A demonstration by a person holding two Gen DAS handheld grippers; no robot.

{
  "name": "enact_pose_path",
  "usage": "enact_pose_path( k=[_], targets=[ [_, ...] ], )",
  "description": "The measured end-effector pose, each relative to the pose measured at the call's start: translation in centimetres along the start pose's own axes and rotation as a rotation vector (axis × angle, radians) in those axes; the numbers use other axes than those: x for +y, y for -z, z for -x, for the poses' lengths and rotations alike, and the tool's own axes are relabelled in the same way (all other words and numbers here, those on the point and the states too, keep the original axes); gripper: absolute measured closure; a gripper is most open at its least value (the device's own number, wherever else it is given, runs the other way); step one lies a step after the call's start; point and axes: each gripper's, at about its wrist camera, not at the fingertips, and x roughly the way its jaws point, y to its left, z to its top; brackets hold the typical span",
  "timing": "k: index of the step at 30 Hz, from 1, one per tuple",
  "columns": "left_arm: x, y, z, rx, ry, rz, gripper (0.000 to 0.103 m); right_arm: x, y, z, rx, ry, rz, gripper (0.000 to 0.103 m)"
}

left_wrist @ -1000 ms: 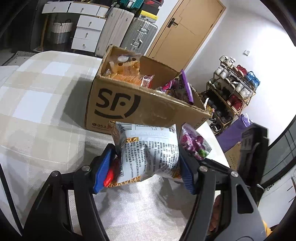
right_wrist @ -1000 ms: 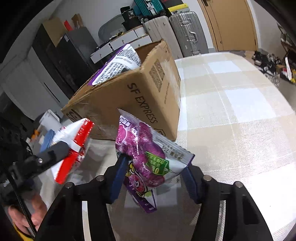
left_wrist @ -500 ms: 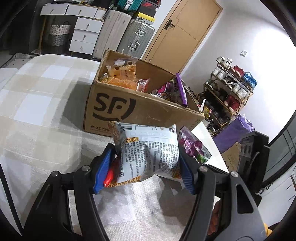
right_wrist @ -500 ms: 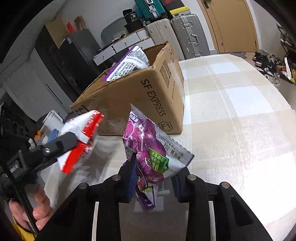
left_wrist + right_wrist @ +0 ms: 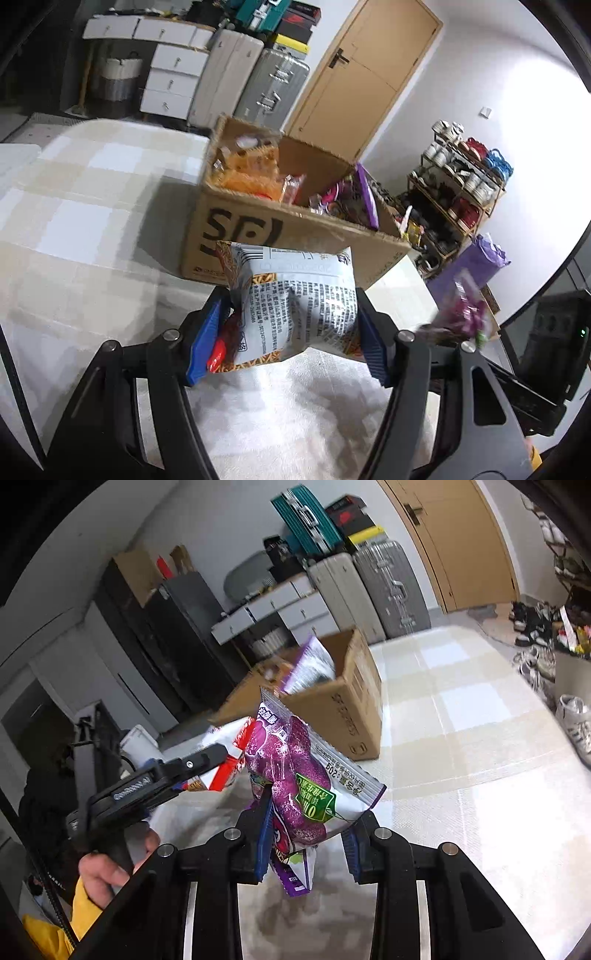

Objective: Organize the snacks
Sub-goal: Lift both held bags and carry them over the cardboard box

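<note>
Under both our grippers lies a pale checked tablecloth over the table, its weave blurring to a grey smear in the nearest part of each view.

Closest in the left wrist view, our left gripper is clamped on a white and grey printed snack bag with orange stick pictures; the blue pads press its two sides, and the bag's lower edge and a red patch at its left corner are half hidden behind the left pad. In the right wrist view our right gripper is pinched tight on a purple and white sweet-potato snack packet; a second purple strip hangs below it between the fingers, and we cannot tell whether that is part of the same packet. From the left view that packet is only a purple blur at the right.

Just left of it in the right view, a hand with a yellow sleeve holds the left gripper's handle, cut off by the frame.

Beyond both bags stands the open brown cardboard box printed with black letters on the cloth, holding orange and purple packets whose labels we cannot read.

Farthest back, silver and beige hard-shell suitcases stand beside a tan wooden door.
</note>
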Motion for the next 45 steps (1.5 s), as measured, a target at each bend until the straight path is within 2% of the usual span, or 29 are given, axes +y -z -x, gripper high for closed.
enact_pose_path(
  k=[6, 10, 13, 17, 20, 25, 30, 35, 41, 45],
  targets=[
    [-1.9, 0.8, 7.0, -0.060, -0.048, -0.035, 0.040, 2.7, 0.4, 5.2, -0.056, -0.048, 0.029, 0.071],
    [-3.2, 2.4, 10.9, -0.042, -0.088, -0.052, 0.040, 4.5, 1.2, 8.2, -0.080, -0.059, 0.069, 0.071],
    [-4.5, 3.8, 14.4, -0.063, -0.125, -0.087, 0.039, 6.1, 2.0, 10.2, -0.087, -0.076, 0.105, 0.071],
    [-5.9, 5.5, 19.1, -0.079, -0.134, -0.114, 0.039, 7.7, 3.5, 12.6, -0.096, -0.097, 0.129, 0.071],
    [-7.3, 6.8, 22.3, -0.117, -0.172, -0.162, 0.039, 8.9, 4.5, 13.9, -0.106, -0.113, 0.143, 0.071],
    [-9.1, 8.5, 26.1, -0.143, -0.162, -0.200, 0.039, 10.1, 6.3, 14.6, -0.085, -0.145, 0.148, 0.071],
    [-10.4, 10.0, 28.5, -0.137, -0.143, -0.221, 0.039, 10.3, 6.9, 13.8, -0.063, -0.157, 0.142, 0.071],
    [-10.7, 10.7, 29.0, -0.139, -0.171, -0.236, 0.039, 9.5, 6.5, 12.9, -0.055, -0.163, 0.118, 0.071],
    [-9.8, 10.2, 28.1, -0.115, -0.166, -0.217, 0.039, 8.5, 5.4, 11.6, -0.035, -0.153, 0.098, 0.071],
    [-9.2, 8.4, 25.8, -0.098, -0.169, -0.218, 0.039, 7.6, 3.4, 11.7, -0.059, -0.147, 0.089, 0.071]
  ],
)
